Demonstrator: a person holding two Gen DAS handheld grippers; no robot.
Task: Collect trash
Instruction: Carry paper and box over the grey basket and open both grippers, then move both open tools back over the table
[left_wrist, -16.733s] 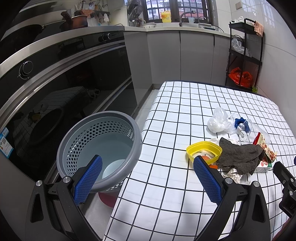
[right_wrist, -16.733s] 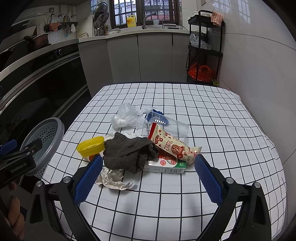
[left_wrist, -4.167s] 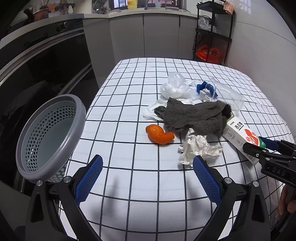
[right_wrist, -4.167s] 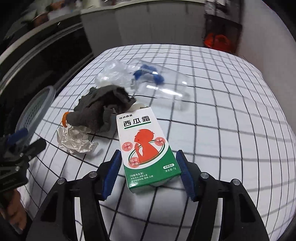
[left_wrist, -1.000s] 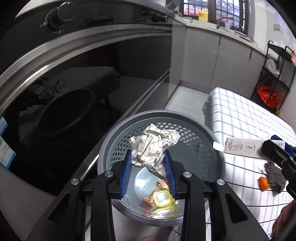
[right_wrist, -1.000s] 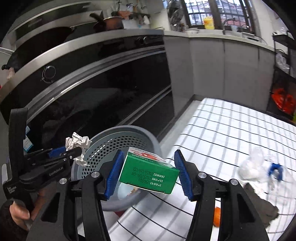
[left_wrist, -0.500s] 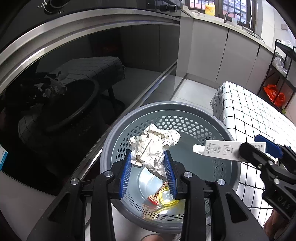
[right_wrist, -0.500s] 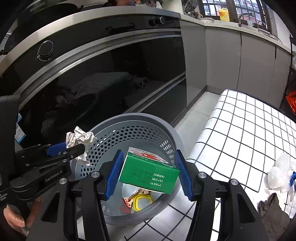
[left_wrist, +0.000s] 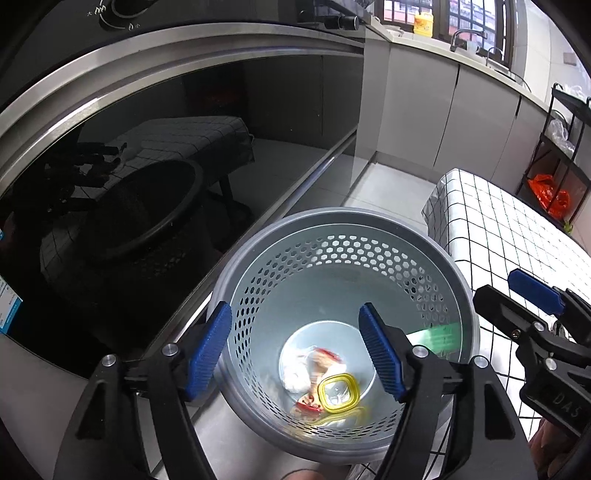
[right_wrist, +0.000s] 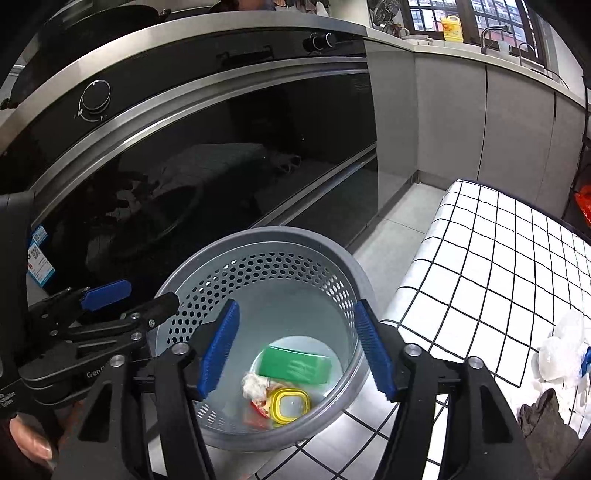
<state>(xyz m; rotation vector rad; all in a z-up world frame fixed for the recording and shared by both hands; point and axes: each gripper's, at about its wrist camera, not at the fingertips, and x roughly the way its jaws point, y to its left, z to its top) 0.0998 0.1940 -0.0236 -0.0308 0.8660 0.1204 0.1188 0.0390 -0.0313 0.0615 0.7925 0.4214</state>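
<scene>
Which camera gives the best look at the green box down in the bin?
The right wrist view: the green box lies in full sight on the bin floor, between the open gripper's fingers. In the left wrist view the box is only a blurred green streak, partly behind a finger.

- Table (right_wrist: 480, 266), as I see it from the right wrist: white cloth with black grid.
- Crumpled clear plastic (right_wrist: 561, 350) near its right edge.
- Dark grey rag (right_wrist: 546, 417) lying just below that plastic.
- Grey perforated basket (right_wrist: 229, 247) stands on the floor (right_wrist: 399, 206) beside the table.
</scene>
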